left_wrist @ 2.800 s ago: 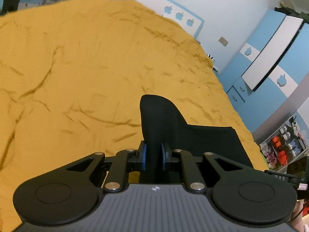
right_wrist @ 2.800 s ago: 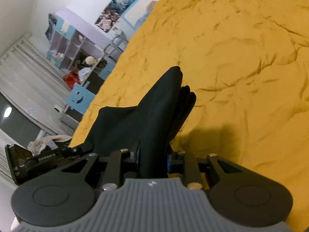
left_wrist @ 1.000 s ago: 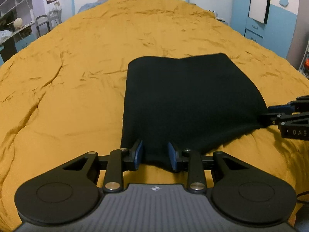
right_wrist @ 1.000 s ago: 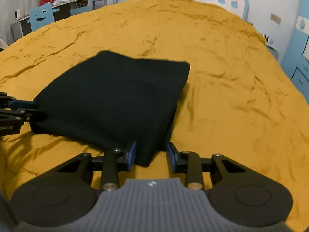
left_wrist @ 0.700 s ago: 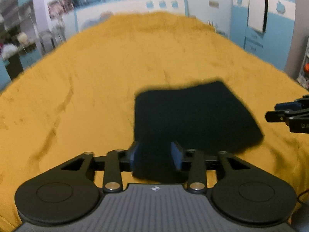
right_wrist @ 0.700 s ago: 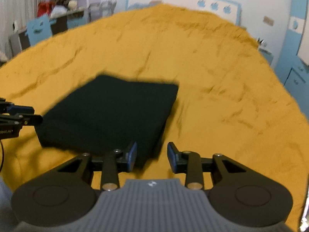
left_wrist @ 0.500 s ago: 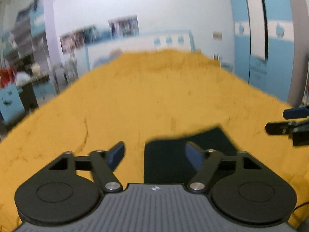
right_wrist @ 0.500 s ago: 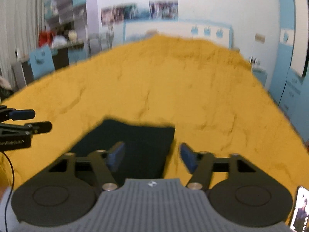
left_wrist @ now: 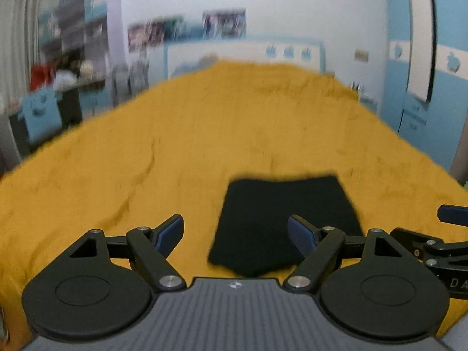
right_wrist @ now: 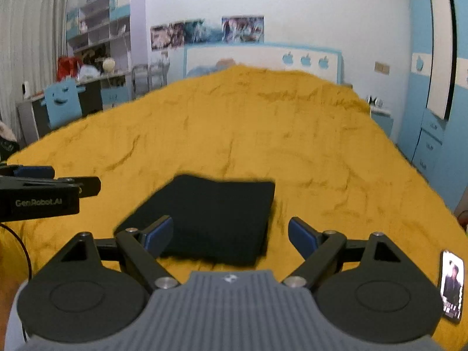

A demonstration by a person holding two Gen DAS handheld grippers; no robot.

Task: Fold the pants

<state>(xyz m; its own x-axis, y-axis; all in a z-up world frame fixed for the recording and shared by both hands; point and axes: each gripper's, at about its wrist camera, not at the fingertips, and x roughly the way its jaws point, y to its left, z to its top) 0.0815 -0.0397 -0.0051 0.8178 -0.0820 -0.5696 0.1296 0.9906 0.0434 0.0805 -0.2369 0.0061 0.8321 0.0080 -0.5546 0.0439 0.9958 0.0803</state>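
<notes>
The black pants (left_wrist: 285,219) lie folded in a flat square on the yellow bed cover (left_wrist: 204,134), near its front edge. They also show in the right wrist view (right_wrist: 210,213). My left gripper (left_wrist: 235,229) is open and empty, raised above and behind the pants' left side. My right gripper (right_wrist: 231,234) is open and empty, raised above and behind their right side. Each gripper shows at the edge of the other's view: the right one (left_wrist: 450,231) and the left one (right_wrist: 44,187).
A phone (right_wrist: 452,283) lies on the bed cover at the front right. A blue-and-white headboard (right_wrist: 263,55) stands at the far end. Blue wardrobes (right_wrist: 438,87) line the right side. A desk, blue chair (right_wrist: 63,102) and shelves stand at the left.
Both grippers let go of the pants, opened wide and pulled back and up. The pants now lie folded flat on the bed.
</notes>
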